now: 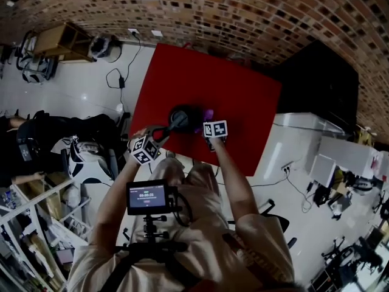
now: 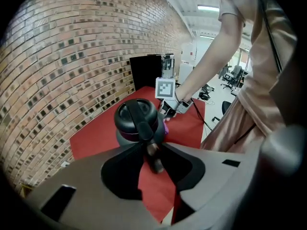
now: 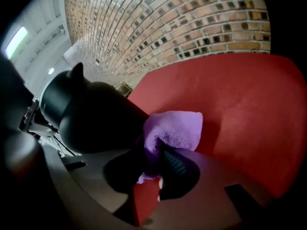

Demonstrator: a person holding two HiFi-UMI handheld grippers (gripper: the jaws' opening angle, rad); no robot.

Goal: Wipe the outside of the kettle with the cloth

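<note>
In the head view the cloth (image 1: pixel 208 113) is only a small purple speck beside the kettle (image 1: pixel 182 115), which is partly covered by the left tongs (image 1: pixel 173 125). In the left gripper view the tongs' body hides the kettle's base. In the right gripper view the cloth's lower end disappears between the right tongs (image 3: pixel 156 164), and the kettle's left side is lost in shadow.

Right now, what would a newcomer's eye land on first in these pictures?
The bright red table below the brick wall stands out, with a black kettle near its front edge. The left gripper clasps the kettle's handle, and the right gripper pinches a purple cloth at the kettle's side.
</note>
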